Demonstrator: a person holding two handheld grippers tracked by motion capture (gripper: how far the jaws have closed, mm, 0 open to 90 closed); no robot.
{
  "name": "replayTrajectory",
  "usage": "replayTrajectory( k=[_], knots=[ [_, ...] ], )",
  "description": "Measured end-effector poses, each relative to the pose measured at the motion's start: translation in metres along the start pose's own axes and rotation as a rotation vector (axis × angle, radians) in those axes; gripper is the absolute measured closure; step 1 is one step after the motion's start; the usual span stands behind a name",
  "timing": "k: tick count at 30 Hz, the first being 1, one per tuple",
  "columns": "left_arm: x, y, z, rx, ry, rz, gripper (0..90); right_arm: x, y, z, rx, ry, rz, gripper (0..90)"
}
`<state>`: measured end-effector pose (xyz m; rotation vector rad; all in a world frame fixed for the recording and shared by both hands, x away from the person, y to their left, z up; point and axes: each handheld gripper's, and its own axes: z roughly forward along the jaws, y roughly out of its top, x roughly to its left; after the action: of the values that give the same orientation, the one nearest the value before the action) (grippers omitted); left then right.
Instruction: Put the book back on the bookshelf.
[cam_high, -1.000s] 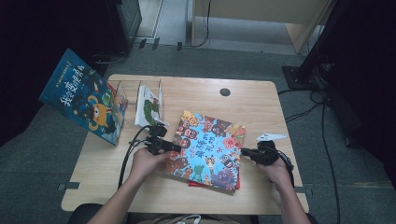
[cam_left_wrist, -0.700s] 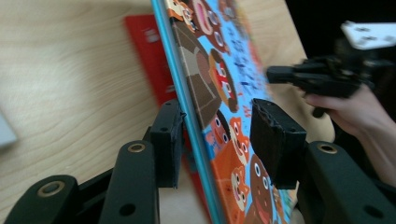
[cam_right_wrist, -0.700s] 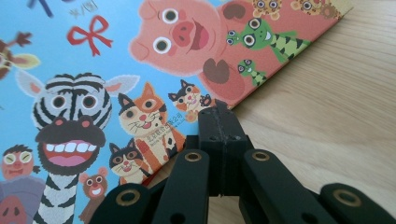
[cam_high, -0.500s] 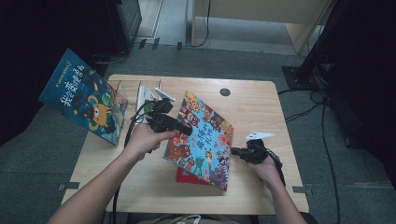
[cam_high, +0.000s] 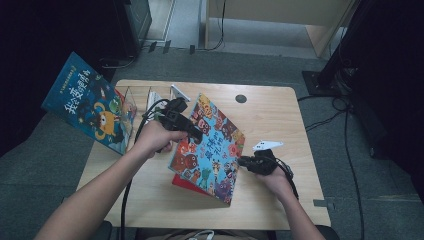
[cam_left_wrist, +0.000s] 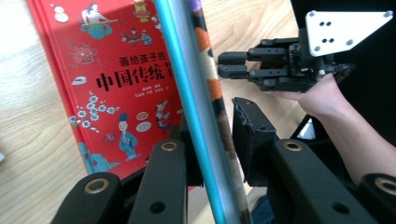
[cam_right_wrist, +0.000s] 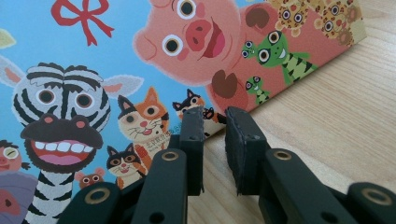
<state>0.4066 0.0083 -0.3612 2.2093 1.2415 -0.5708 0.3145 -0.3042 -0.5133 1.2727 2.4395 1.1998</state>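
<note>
Here the picture book (cam_high: 207, 145) with the cartoon animals stands tilted on its lower edge over the wooden table (cam_high: 280, 115), its colourful cover turned toward the person's right. Nearest to the book on its right side, the right gripper (cam_high: 241, 161) points at the cover's lower part; its jaws have just been opening and now stand a little apart with nothing between them, the pads (cam_right_wrist: 194, 128) free of the cover just ahead of them. On the book's other side, the left gripper (cam_high: 196, 135) reaches over the top edge, and its jaws have just been closing. In the left gripper view the book's blue edge (cam_left_wrist: 194, 116) runs up between the two jaws, one of them hard against it; a narrow gap shows beside the other pad (cam_left_wrist: 250, 135), so I cannot tell whether both press on it. Under the tilted book, flat on the table, lies a red book (cam_left_wrist: 112, 84) with printed figures and dark lettering, its corner (cam_high: 182, 181) sticking out below the raised one. Farther from the book, past the left hand (cam_high: 152, 137), a clear rack (cam_high: 131, 99) stands at the table's left edge, and a blue book (cam_high: 87, 102) with a cartoon creature leans beside it, hanging out over the floor.
</note>
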Motion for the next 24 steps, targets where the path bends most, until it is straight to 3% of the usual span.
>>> replayTrajectory(
  k=[7,10,14,21,24],
  knots=[
    [-0.002,0.007,-0.002,0.035,-0.008,-0.009,76.6,0.0,0.0,0.002,-0.008,-0.01,-0.022,69.8],
    [-0.002,0.007,-0.001,0.034,0.019,-0.016,75.3,-0.001,0.0,0.002,-0.01,-0.016,-0.029,66.7],
    [0.0,0.007,0.0,0.037,0.019,-0.027,74.8,0.0,0.0,0.002,-0.011,-0.021,-0.033,65.8],
    [0.002,0.012,-0.001,0.051,-0.032,-0.05,78.2,-0.002,0.0,0.002,-0.015,-0.041,-0.036,54.9],
    [-0.002,0.018,-0.001,0.078,-0.034,-0.064,78.9,-0.005,-0.001,0.0,-0.01,-0.01,-0.022,54.8]
  ],
)
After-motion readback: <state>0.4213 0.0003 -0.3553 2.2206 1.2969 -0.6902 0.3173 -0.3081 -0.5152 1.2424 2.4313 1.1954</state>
